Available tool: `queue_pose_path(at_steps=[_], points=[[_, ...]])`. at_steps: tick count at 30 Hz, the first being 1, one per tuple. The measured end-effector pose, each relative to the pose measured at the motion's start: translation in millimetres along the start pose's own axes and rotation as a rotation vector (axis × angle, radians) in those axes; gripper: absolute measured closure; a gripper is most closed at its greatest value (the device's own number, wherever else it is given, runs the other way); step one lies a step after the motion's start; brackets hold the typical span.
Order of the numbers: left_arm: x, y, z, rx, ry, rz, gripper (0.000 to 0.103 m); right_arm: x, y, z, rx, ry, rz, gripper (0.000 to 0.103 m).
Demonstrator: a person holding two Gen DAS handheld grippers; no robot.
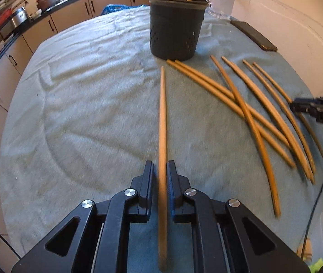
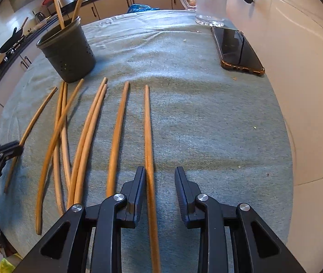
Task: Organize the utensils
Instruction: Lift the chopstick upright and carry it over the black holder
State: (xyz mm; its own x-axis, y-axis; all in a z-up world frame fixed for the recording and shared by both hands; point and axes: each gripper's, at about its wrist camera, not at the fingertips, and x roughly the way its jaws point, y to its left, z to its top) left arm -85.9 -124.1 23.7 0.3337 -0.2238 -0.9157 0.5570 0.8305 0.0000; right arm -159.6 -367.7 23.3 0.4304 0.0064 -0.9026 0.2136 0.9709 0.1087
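Observation:
My left gripper [image 1: 160, 168] is shut on a wooden chopstick [image 1: 162, 122] that runs forward between its pads toward the black perforated holder [image 1: 175, 29]. Two chopsticks stand in that holder. Several more chopsticks [image 1: 245, 111] lie fanned on the cloth to the right. In the right wrist view, my right gripper [image 2: 160, 169] stands over the rightmost chopstick [image 2: 147, 125]. That stick lies along the left finger [image 2: 138, 182], and the right finger is apart from it. The left gripper [image 2: 19, 147] shows at the left edge on the outermost stick. The holder [image 2: 70, 52] is at the far left.
A grey-blue cloth [image 2: 207, 125] covers the table. A phone [image 2: 236, 47] in an orange-edged case lies at the far right, with a glass jug [image 2: 209, 2] behind it. A thin cable [image 1: 316, 195] hangs off the right edge. Kitchen cabinets run behind the table.

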Motion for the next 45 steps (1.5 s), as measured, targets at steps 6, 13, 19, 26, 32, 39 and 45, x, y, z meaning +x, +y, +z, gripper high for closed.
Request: queue_pose_path(at_steps=[6, 13, 19, 26, 32, 39, 45], points=[[-3, -10, 4, 0.067, -0.002, 0.031, 0.090, 2, 1, 5, -0.004, 0.020, -0.013, 0.074], [22, -7, 44, 0.016, 0.009, 0.009, 0.089, 15, -2, 33, -0.011, 0.058, -0.046, 0.074], [35, -5, 70, -0.010, 0.024, 0.001, 0.089, 29, -5, 67, -0.006, 0.089, -0.056, 0.074], [41, -14, 84, 0.017, 0.011, 0.019, 0.089, 45, -3, 98, -0.005, 0.092, -0.089, 0.081], [40, -14, 83, 0.000, -0.037, 0.014, 0.097, 41, 2, 93, -0.002, 0.013, -0.080, 0.097], [0, -6, 63, -0.050, -0.139, 0.010, 0.097, -3, -19, 86, 0.091, -0.123, -0.017, 0.097], [-60, -5, 42, -0.060, -0.279, 0.012, 0.097, -59, -23, 63, 0.105, -0.258, 0.004, 0.097]])
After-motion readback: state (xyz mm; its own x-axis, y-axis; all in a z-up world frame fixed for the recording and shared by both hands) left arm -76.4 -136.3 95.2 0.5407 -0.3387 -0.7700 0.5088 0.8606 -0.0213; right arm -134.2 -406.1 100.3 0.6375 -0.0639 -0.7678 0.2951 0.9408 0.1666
